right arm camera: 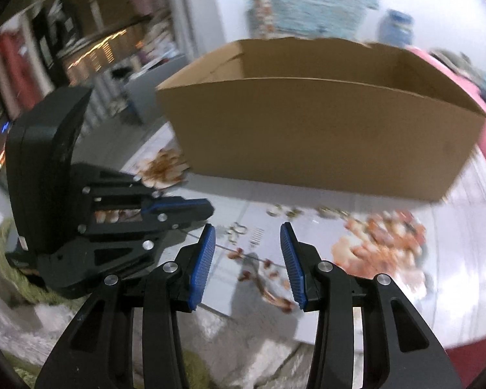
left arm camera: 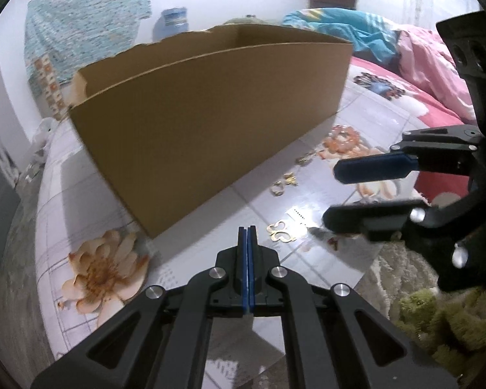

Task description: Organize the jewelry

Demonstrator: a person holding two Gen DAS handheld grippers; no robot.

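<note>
- Small gold-coloured jewelry pieces lie loose on the glossy flower-printed sheet: a looped gold clover-shaped piece nearest the grippers, a second pair of little gold pieces further up, and another gold cluster close to the box's base.
- The open brown cardboard box stands just behind this scatter; its inside floor is hidden from both views, so whether anything is already in it cannot be told.
- The left gripper is clenched, its blue pads pressed flat together with nothing visible between them; its tip sits just beside the clover-shaped piece, not on it.
- The right gripper stands partly parted and empty, hovering over the sheet near the scatter.
- Judged from this, the sorting looks barely begun: at least three groups remain outside the box and neither gripper carries one.
- The flower-printed sheet lies over a bed, with pink and blue bedding heaped beyond.
</note>
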